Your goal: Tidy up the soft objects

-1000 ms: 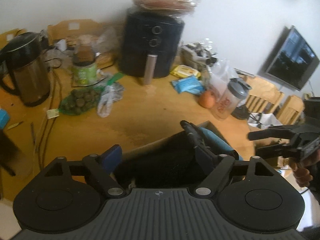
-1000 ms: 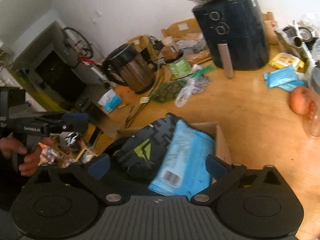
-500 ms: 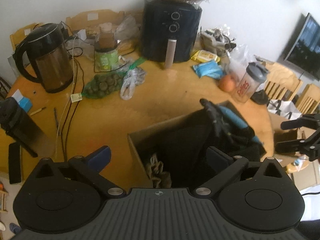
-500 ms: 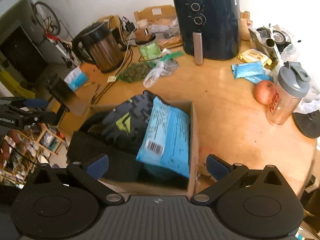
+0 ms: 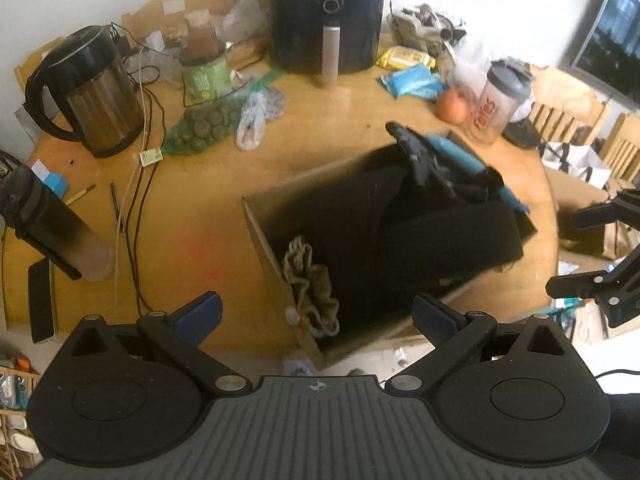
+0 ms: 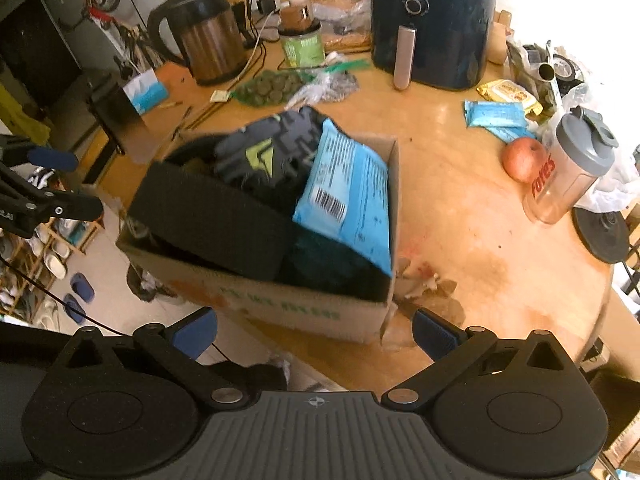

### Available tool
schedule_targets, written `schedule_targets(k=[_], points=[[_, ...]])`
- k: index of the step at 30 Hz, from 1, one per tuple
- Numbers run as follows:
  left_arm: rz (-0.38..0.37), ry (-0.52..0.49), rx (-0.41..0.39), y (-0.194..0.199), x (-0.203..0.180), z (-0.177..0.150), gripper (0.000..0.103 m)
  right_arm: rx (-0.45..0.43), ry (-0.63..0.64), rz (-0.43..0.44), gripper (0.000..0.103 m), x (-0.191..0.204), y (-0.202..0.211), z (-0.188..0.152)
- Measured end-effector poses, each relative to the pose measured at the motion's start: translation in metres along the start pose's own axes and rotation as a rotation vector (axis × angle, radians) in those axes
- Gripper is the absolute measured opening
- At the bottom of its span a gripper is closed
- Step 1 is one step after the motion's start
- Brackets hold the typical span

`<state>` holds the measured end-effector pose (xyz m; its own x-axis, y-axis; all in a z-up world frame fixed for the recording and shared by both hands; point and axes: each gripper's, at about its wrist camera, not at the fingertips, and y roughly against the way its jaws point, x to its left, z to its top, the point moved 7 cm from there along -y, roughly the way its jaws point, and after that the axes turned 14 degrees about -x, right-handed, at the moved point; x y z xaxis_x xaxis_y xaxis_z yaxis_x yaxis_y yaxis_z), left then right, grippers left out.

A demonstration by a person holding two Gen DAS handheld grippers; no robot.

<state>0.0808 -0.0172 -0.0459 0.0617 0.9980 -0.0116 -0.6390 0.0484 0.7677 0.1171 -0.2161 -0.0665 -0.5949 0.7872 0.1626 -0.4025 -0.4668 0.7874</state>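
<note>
- Worktop (image 6: pixel 460 208): round, wooden, glossy, stained near its front edge; set against a white wall, with a television (image 5: pixel 612 36) on the wall and wooden chairs (image 5: pixel 568 120) to one side.
- Cardboard box (image 6: pixel 280 304): stands at the near edge of the worktop, one corner overhanging the floor. It holds the soft objects: a black folded cloth (image 6: pixel 208 220), a dark glove with a green mark (image 6: pixel 260 160), a blue packet (image 6: pixel 352 196) leaning against the box wall, and a beige knitted piece (image 5: pixel 308 280) in a corner.
- Open room: bare wood to the right of the box, up to the worktop's edge.
- Far side, crowded: kettle (image 6: pixel 208 36), green tin (image 6: pixel 302 46), net of round green things (image 6: pixel 268 88), clear crumpled bag (image 6: pixel 328 84), black air fryer (image 6: pixel 432 20).
- Right side: blue packets (image 6: pixel 496 116), yellow packet (image 6: pixel 508 94), apple (image 6: pixel 522 158) touching a shaker bottle (image 6: pixel 568 172).
- Left gripper (image 5: pixel 316 316): jaws wide apart, empty, above the box's near corner.
- Right gripper (image 6: pixel 316 332): jaws wide apart, empty, over the box's front wall.
- Floor beside the worktop: slippers (image 6: pixel 80 292) and a shoe rack (image 6: pixel 36 240).
</note>
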Motion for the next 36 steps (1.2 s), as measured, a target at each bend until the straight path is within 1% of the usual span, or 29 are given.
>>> schedule_targets(k=[7,14,36], points=[[-0.006,-0.001,0.057,-0.001,-0.006,-0.018,0.103,0.012,0.011,-0.006,0.103,0.007,-0.001,-0.008],[-0.011,0.021,0.076,0.001,-0.006,-0.025,0.103,0.025,0.031,-0.021,0.103,0.009,-0.003,-0.014],[-0.018,-0.001,0.075,0.002,-0.012,-0.025,0.103,0.017,0.032,-0.030,0.103,0.007,-0.001,-0.010]])
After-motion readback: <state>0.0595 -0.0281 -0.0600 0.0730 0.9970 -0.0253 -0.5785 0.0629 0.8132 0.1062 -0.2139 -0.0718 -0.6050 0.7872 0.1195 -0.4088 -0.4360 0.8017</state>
